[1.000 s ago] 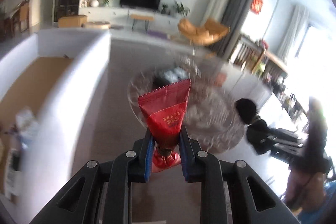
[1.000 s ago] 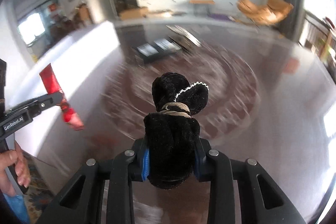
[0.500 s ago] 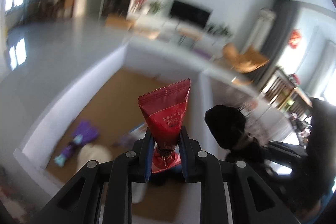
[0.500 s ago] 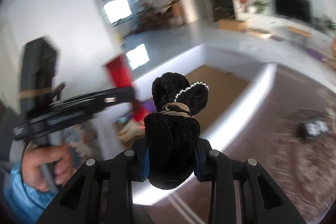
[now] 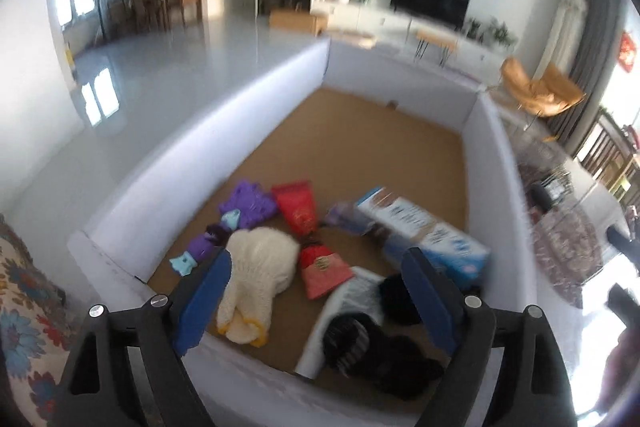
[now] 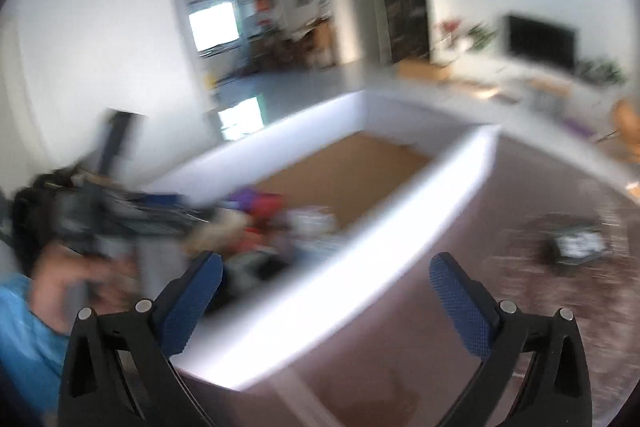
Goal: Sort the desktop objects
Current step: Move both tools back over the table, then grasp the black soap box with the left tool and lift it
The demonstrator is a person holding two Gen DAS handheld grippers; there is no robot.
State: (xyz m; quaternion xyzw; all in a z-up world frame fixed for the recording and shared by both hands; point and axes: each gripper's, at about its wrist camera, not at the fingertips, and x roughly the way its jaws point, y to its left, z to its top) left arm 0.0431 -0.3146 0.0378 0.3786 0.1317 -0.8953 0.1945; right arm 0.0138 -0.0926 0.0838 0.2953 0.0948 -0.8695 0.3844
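My left gripper (image 5: 320, 291) is open and empty above the near end of a white-walled box (image 5: 248, 95) with a brown floor. In the box lie two red packets (image 5: 298, 207) (image 5: 322, 269), a cream knitted item (image 5: 260, 263), a purple toy (image 5: 248, 203), a blue-white carton (image 5: 424, 231) and black socks (image 5: 384, 347). My right gripper (image 6: 324, 291) is open and empty over the box's white wall (image 6: 360, 267). The right wrist view is blurred; the left gripper (image 6: 120, 215) shows there at the left.
A patterned cloth (image 5: 24, 307) lies at the left of the box. A round glass table over a patterned rug (image 5: 568, 239) stands at the right. The living room with a TV (image 5: 430, 3) and an orange chair (image 5: 540, 95) lies beyond.
Both grippers have opened. The red packet has left my left gripper and the black sock has left my right gripper; both now lie in the box. Both views swung over the box.
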